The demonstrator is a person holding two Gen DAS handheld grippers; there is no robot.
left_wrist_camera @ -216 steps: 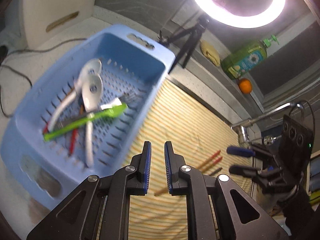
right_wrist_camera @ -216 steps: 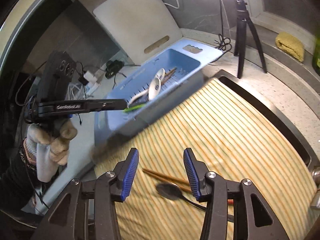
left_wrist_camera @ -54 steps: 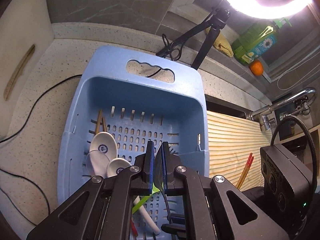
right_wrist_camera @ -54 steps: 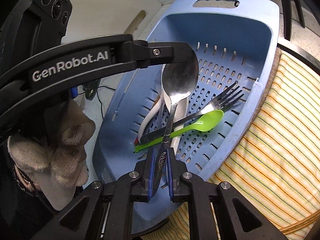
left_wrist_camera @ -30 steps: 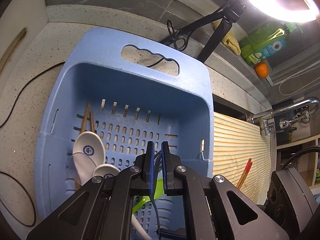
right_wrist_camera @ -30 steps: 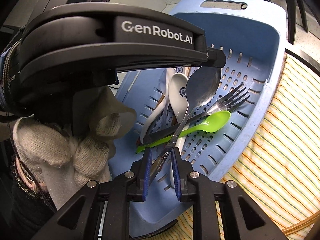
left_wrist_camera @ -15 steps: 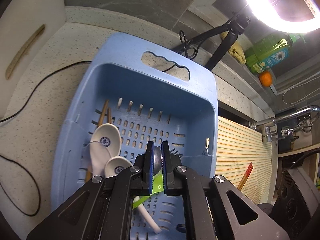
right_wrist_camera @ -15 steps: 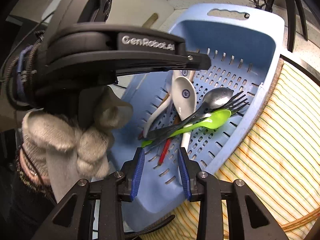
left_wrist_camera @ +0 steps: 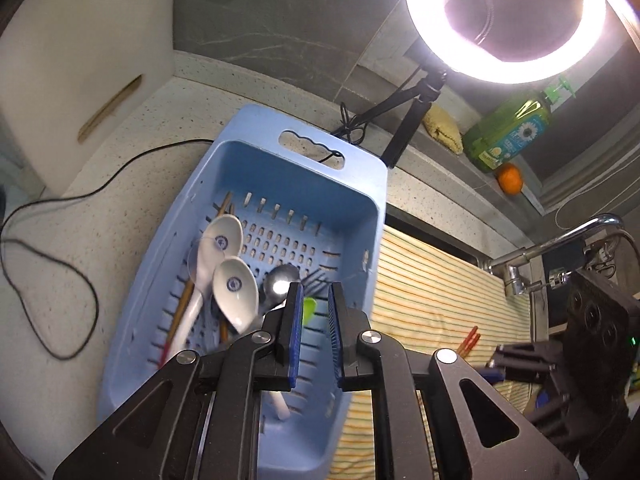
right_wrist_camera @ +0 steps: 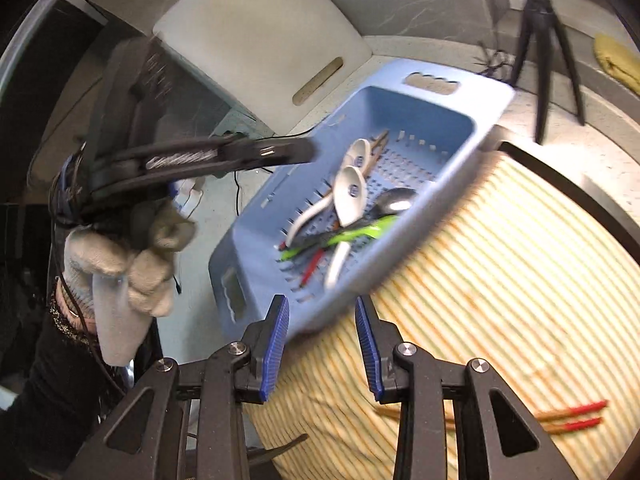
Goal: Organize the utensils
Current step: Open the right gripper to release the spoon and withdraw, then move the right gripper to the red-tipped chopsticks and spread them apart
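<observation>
Two red-tipped chopsticks (right_wrist_camera: 560, 420) are lying side by side on the striped mat (right_wrist_camera: 500, 280), at about four o'clock from the blue basket (right_wrist_camera: 256, 240) holding the spoons. Both look light, stiff, thin and likely to roll, so pinching both mid-shaft seems safest. The left gripper (left_wrist_camera: 314, 336) is opening with nothing between its jaws; the right gripper (right_wrist_camera: 322, 344) is standing parted and empty.
</observation>
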